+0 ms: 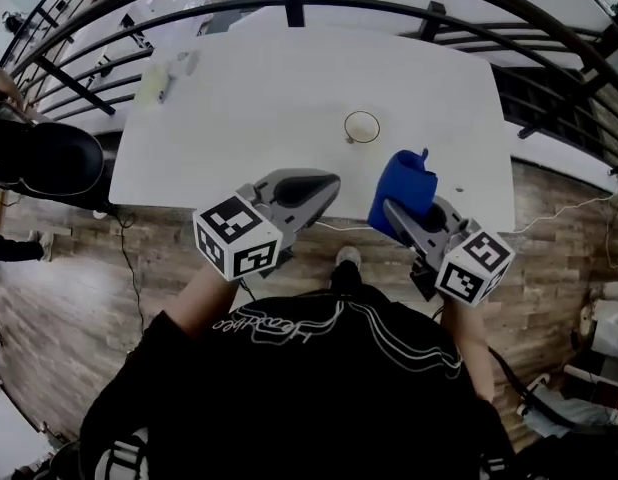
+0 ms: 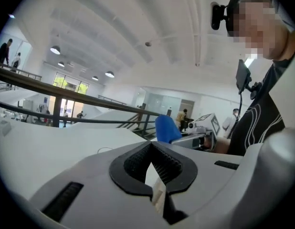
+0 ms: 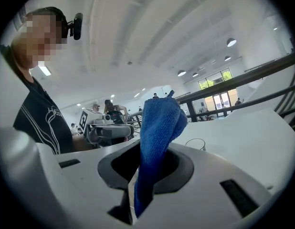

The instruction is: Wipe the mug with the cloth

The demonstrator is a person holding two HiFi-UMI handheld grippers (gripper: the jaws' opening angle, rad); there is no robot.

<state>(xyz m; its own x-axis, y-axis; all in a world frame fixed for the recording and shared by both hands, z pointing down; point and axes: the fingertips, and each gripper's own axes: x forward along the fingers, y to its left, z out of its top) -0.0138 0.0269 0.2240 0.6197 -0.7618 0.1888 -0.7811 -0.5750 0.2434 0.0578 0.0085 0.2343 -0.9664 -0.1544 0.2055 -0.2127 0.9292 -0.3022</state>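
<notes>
A clear mug [image 1: 361, 126] stands upright on the white table [image 1: 239, 138], right of its middle; it shows as a faint ring [image 3: 197, 143] in the right gripper view. My right gripper [image 1: 396, 209] is shut on a blue cloth [image 1: 404, 186], which sticks up out of the jaws [image 3: 159, 123] near the table's front edge, short of the mug. My left gripper [image 1: 327, 182] hovers beside it over the front edge, shut with nothing between its jaws [image 2: 150, 149]. From the left gripper view the blue cloth [image 2: 165, 128] pokes up past the jaws.
A small pale item [image 1: 167, 76] lies at the table's far left corner. Black curved railings [image 1: 289, 3] run behind the table. A dark rounded object [image 1: 49, 156] sits off the table's left edge. Other people stand in the background of both gripper views.
</notes>
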